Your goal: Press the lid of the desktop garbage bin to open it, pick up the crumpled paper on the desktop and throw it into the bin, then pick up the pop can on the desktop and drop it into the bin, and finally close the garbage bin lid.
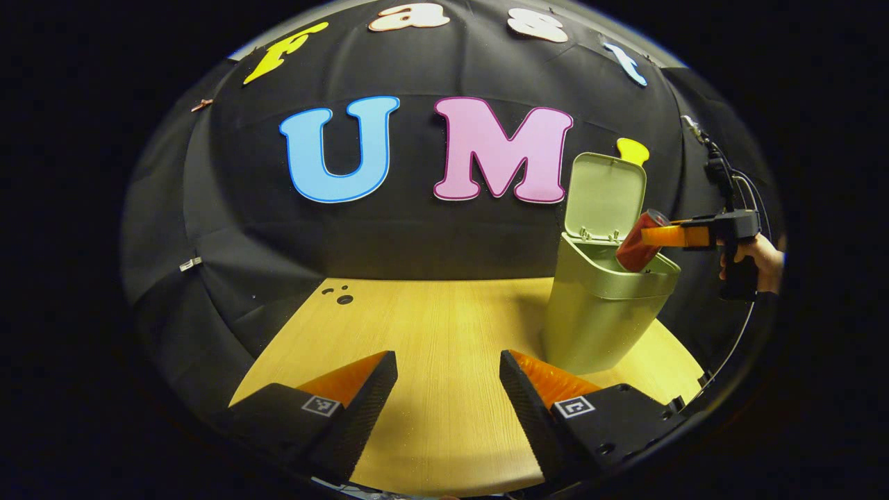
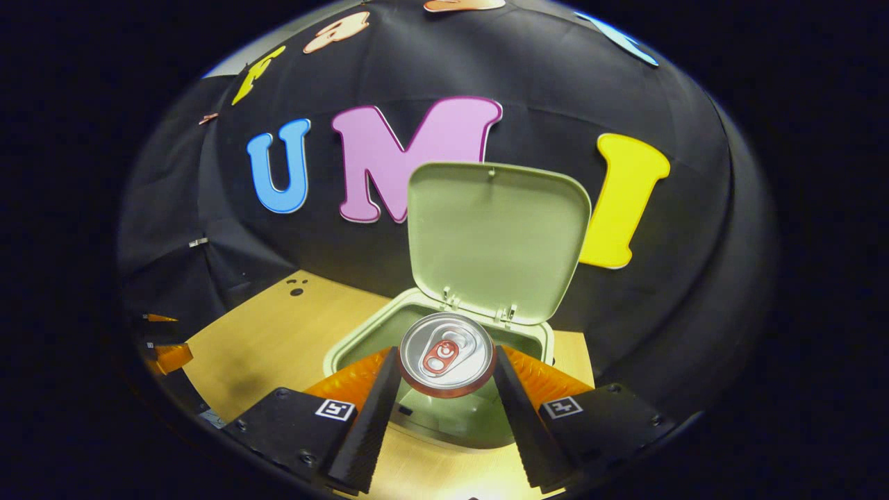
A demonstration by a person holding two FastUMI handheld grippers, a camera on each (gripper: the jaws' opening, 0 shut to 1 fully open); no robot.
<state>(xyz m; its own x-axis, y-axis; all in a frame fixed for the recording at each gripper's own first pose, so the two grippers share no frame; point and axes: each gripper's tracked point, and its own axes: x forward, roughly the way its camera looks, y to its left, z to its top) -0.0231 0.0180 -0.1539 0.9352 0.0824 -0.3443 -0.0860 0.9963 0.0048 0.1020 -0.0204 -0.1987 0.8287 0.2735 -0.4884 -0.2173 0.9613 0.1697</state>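
Right gripper [image 1: 656,236] grips red can [image 1: 637,243] over open bin [image 1: 604,305] — left gripper [image 1: 448,389] spread, empty.

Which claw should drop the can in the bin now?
The right claw. It already grips the pop can right over the open garbage bin, lid up. The left claw is open, holding nothing, low over the table beside the bin.

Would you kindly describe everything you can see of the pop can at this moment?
The pop can is a red can with a silvery metal top and a red pull tab, unopened as far as the right gripper view shows. The right gripper holds it by its sides, both fingers pressing on it. In the left gripper view the pop can is tilted, its lower end dipping into the open mouth of the pale green garbage bin, in front of the raised lid. Whether it touches the rim cannot be told.
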